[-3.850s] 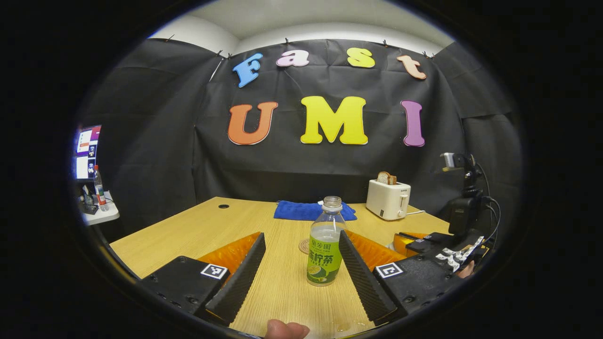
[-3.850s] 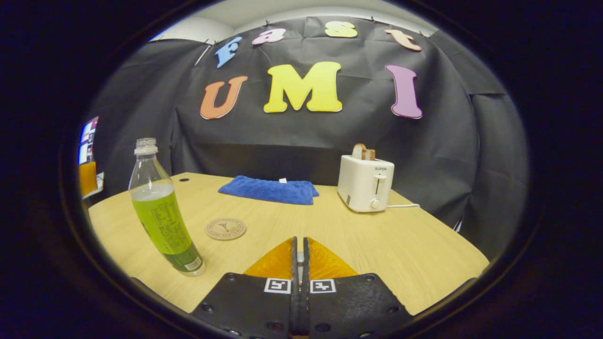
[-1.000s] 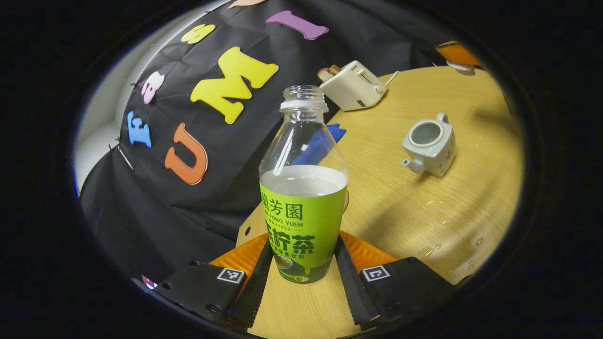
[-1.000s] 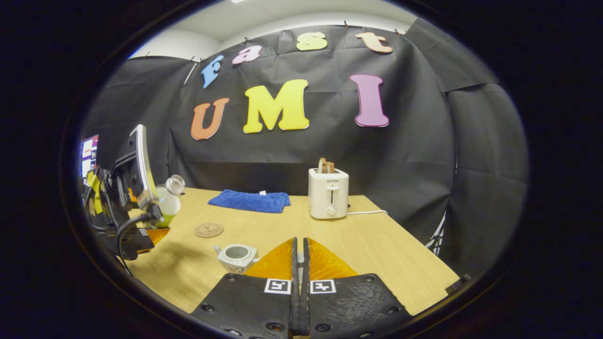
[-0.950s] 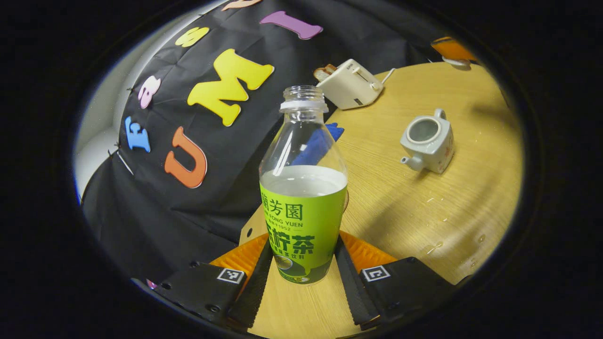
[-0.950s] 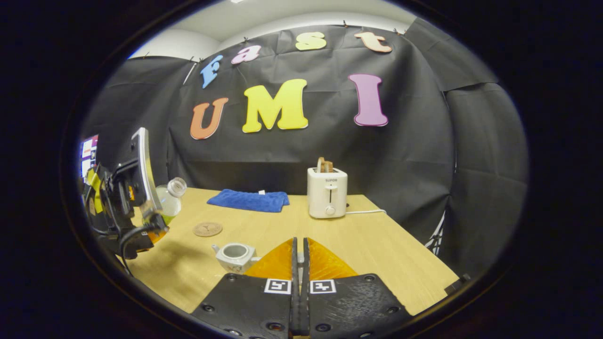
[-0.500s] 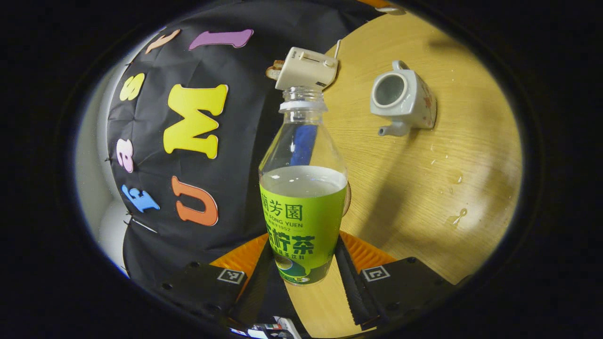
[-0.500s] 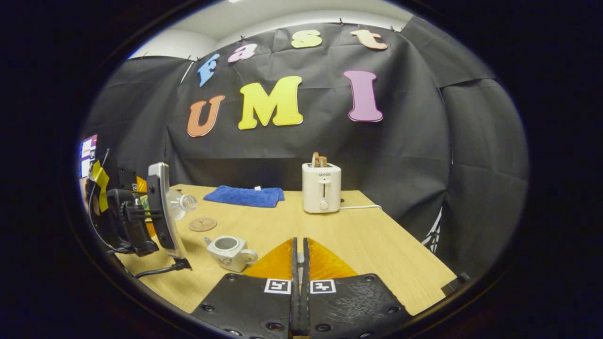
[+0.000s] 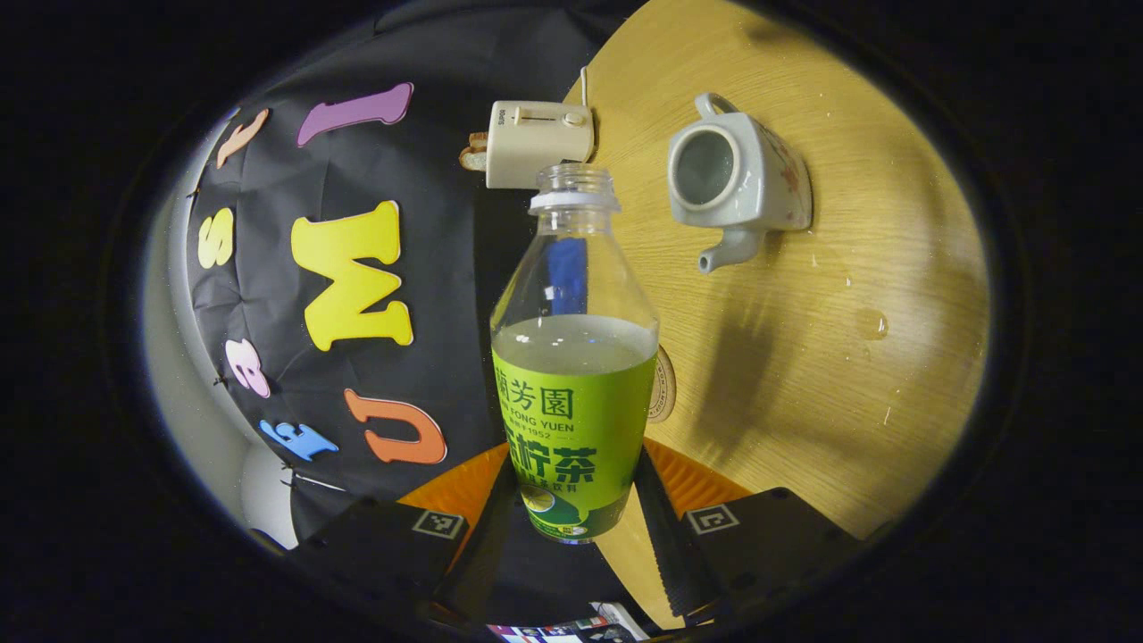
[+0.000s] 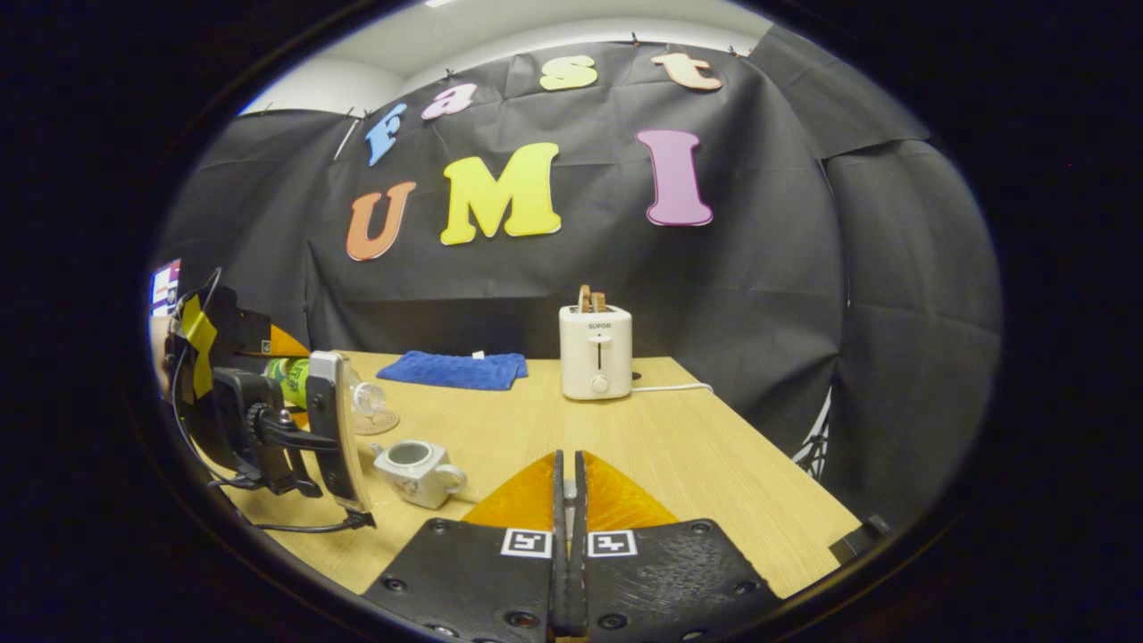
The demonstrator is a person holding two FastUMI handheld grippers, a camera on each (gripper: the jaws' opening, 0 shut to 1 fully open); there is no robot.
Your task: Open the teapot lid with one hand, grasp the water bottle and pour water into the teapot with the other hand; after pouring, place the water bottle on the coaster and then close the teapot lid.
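The left tool [image 9: 571,527] squeezes the water bottle [image 9: 573,375] low down, tipped on its side above the desk [image 9: 848,357]. The open teapot [image 9: 737,179] sits just past its mouth. The right tool [image 10: 566,500] is closed tight; I cannot tell what it holds.

Your left tool [image 9: 571,527] grips the uncapped water bottle [image 9: 574,357] low on its green label, one finger pressed to each side. The scene is rolled sideways, so the bottle's mouth points toward the toaster [image 9: 538,130]. The lidless teapot [image 9: 737,174] sits on the desk [image 9: 848,375] just right of the bottle's neck, spout toward you. The coaster [image 9: 663,384] peeks out behind the bottle, and droplets [image 9: 871,323] lie on the wood.
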